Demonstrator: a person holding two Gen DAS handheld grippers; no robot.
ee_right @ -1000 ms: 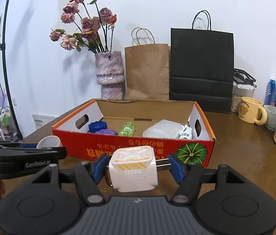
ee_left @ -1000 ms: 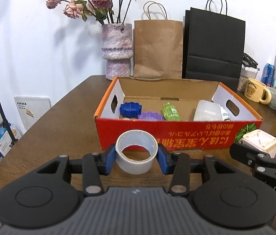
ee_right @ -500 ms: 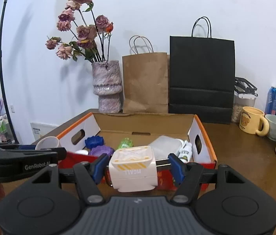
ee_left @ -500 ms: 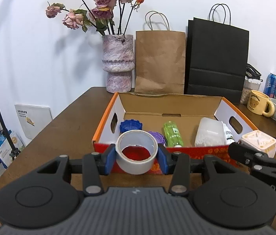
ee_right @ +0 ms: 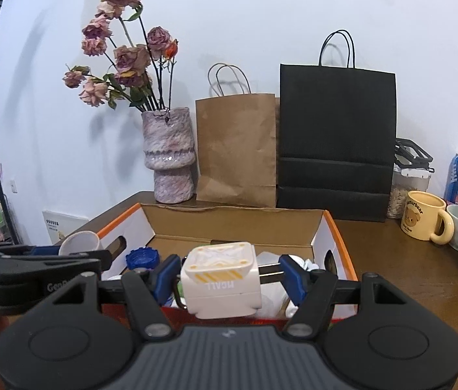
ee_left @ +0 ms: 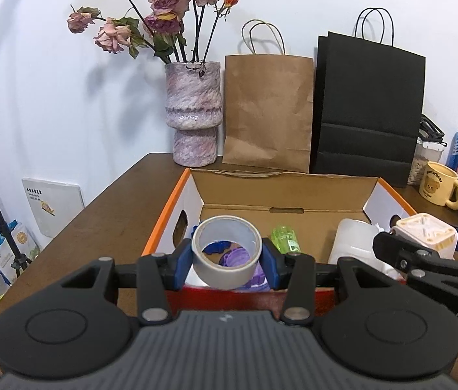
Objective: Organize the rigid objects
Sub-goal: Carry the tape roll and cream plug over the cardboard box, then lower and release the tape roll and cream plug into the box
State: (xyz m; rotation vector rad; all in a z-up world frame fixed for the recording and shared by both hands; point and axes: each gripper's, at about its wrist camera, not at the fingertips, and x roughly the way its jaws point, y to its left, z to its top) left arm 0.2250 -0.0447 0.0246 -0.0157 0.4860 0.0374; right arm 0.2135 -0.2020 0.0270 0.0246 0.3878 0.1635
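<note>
Tape roll (ee_left: 227,250): clamped in left tool (ee_left: 227,256), hole facing camera, over box's (ee_left: 164,224) near-left corner.
Cube (ee_right: 221,279): pinched in right tool (ee_right: 225,276), over near wall.
Drop: straight down for both.

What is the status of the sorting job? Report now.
Done: a blue cap, a green bottle and a white container lie in the cardboard box. In hand: the left hand-held gripper grips a tape roll, the right hand-held gripper a white cube. Left: releasing both into the box.
</note>
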